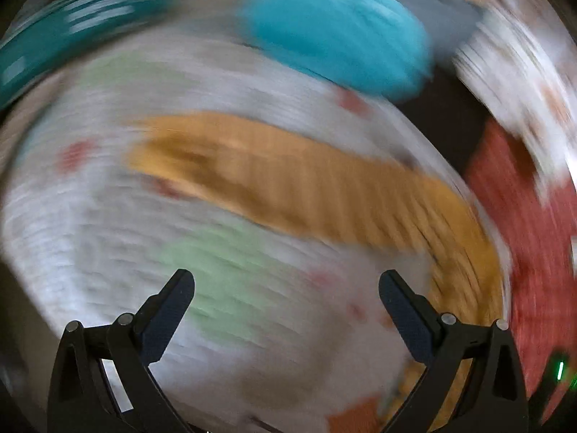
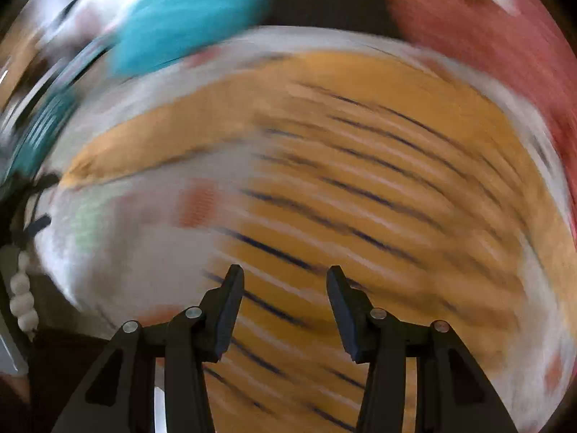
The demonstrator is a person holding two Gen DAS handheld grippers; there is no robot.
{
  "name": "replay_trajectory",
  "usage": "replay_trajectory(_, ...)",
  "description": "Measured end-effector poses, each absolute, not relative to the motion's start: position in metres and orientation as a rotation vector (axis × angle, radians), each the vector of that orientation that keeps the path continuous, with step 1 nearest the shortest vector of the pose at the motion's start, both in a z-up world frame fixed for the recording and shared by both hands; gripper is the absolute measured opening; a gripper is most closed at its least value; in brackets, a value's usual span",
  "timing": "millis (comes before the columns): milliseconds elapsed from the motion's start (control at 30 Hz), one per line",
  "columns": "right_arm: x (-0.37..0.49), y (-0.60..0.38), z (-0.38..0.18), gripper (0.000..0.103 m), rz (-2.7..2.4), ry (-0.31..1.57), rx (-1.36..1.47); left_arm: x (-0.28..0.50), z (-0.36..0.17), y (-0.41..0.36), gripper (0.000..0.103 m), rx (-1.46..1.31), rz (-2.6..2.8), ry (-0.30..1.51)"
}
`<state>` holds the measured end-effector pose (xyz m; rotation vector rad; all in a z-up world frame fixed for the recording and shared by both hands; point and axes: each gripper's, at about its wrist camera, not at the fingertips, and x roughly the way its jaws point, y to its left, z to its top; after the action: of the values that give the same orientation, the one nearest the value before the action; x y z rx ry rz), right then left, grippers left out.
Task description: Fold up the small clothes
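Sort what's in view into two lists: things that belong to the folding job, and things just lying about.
Belongs to the job:
- orange striped garment, spread under the right gripper
- left gripper, open over the white patterned cloth

Lying about, though blur makes this uncertain:
- turquoise item
- red cloth
- white beads

Both fisheye views: heavy motion smear across all cloth, colours streaked in arcs. Only the black gripper fingers (image 2: 230, 310) stay sharp. Corners vignetted black; light soft, even.
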<state>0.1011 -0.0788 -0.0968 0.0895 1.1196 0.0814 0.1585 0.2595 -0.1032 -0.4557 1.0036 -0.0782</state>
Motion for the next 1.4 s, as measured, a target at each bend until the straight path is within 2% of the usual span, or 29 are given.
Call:
replay_trajectory(133,0.039,-0.202,-0.098,0.052,-0.162,1.111,0.271,0.147,-0.115,0.187,0.102,-0.377,-0.302,1.110)
replay_trajectory(267,-0.001,-0.261,-0.112,0.052,-0.184,1.103,0.484,0.125,-0.141,0.135,0.102,-0.382,-0.408,1.235)
replay_trajectory(400,-0.013,-0.274,-0.132,0.052,-0.113,1.099,0.603,0.104,-0.146,0.109,0.102,-0.318,-0.425,1.261)
replay_trajectory(700,-0.030,-0.244,-0.170,0.053,0.028,1.111,0.666,0.085,-0.172,0.068,0.102,-0.211,-0.387,1.321)
replay_trajectory(733,-0.033,-0.236,-0.170,0.053,0.030,1.100,0.633,0.083,-0.172,0.064,0.099,-0.182,-0.377,1.321)
replay_trajectory(767,-0.034,-0.230,-0.170,0.052,0.034,1.102,0.604,0.082,-0.171,0.061,0.085,-0.141,-0.344,1.324)
replay_trajectory(800,-0.035,-0.227,-0.170,0.041,0.036,1.104,0.583,0.081,-0.170,0.060,0.076,-0.106,-0.314,1.325)
replay_trajectory(833,-0.035,-0.223,-0.170,0.013,0.039,1.110,0.553,0.081,-0.167,0.060,0.061,-0.087,-0.303,1.327)
replay_trajectory(867,-0.035,-0.224,-0.171,0.011,0.059,1.120,0.561,0.082,-0.163,0.062,0.027,-0.102,-0.304,1.332)
replay_trajectory(900,-0.035,-0.228,-0.170,0.010,0.066,1.115,0.593,0.082,-0.160,0.066,0.012,-0.123,-0.304,1.351)
replay_trajectory(1133,-0.054,-0.239,-0.152,0.008,0.081,1.153,0.567,0.066,-0.150,0.080,0.009,-0.158,-0.259,1.393)
replay_trajectory(1200,-0.060,-0.238,-0.157,0.003,0.074,1.189,0.551,0.059,-0.155,0.081,0.009,-0.137,-0.234,1.395)
replay_trajectory(1400,-0.068,-0.240,-0.165,0.003,0.043,1.221,0.530,0.044,-0.157,0.100,0.012,-0.123,-0.195,1.404)
